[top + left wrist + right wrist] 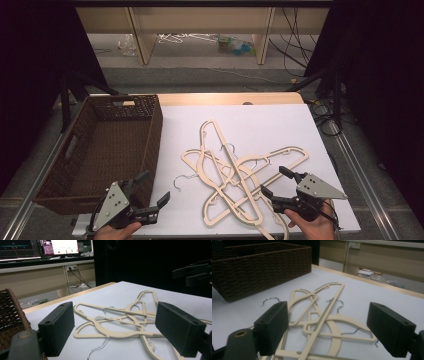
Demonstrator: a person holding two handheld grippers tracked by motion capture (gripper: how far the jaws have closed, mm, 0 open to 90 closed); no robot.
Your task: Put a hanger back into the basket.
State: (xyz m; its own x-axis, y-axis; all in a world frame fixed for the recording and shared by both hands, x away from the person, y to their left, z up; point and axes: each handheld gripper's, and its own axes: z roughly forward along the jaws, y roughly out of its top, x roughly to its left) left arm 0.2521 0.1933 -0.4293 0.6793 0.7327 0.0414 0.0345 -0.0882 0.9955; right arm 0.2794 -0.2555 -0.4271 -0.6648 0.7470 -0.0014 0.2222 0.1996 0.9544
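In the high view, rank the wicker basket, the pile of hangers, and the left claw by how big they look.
1. Wicker basket, largest.
2. Pile of hangers, a bit smaller in spread.
3. Left claw, smallest, though it sits nearest the camera, which makes it look bigger.

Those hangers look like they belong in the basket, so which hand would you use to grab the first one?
Probably the right gripper: its open jaws sit at the edge of the hanger pile. The left gripper, also open, is nearer the basket and only close to one metal hook.
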